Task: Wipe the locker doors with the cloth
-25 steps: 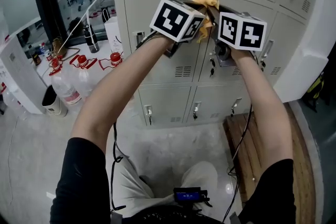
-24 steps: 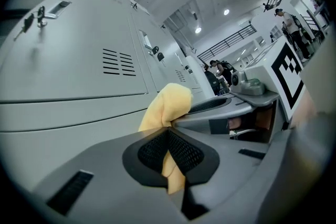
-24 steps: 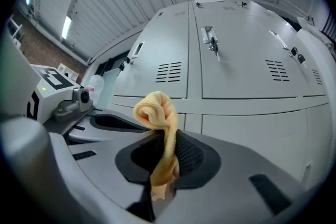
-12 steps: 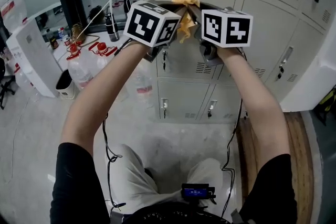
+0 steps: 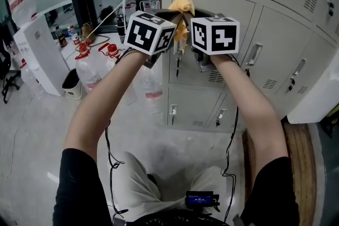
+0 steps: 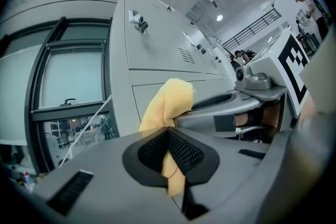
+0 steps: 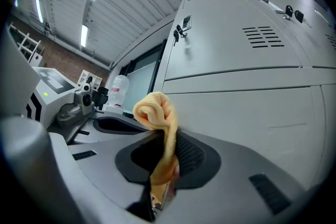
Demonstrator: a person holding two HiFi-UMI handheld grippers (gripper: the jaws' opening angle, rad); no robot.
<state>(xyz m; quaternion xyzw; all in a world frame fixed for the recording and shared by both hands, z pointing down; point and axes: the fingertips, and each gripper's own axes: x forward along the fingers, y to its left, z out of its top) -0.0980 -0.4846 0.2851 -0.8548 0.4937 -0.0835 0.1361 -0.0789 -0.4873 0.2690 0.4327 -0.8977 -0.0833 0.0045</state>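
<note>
Closest, left gripper (image 6: pixel 170 157) and right gripper (image 7: pixel 163 165) side by side, both clamped on one bunched yellow cloth (image 5: pixel 183 5). Held up against a grey locker door (image 5: pixel 212 3), perhaps just short of touching. Best pressed flat, then swept in even, overlapping strokes, skirting the latches. Lockers all shut, contents hidden. Farther left, red-capped clear bottles (image 5: pixel 87 67) and a small bin (image 5: pixel 71 84), fill unreadable.

locker doors (image 5: pixel 228 5) close ahead, bottles (image 5: pixel 89 74) crowding left, wooden platform (image 5: pixel 299 153) right

No text, label or number can be read anywhere
</note>
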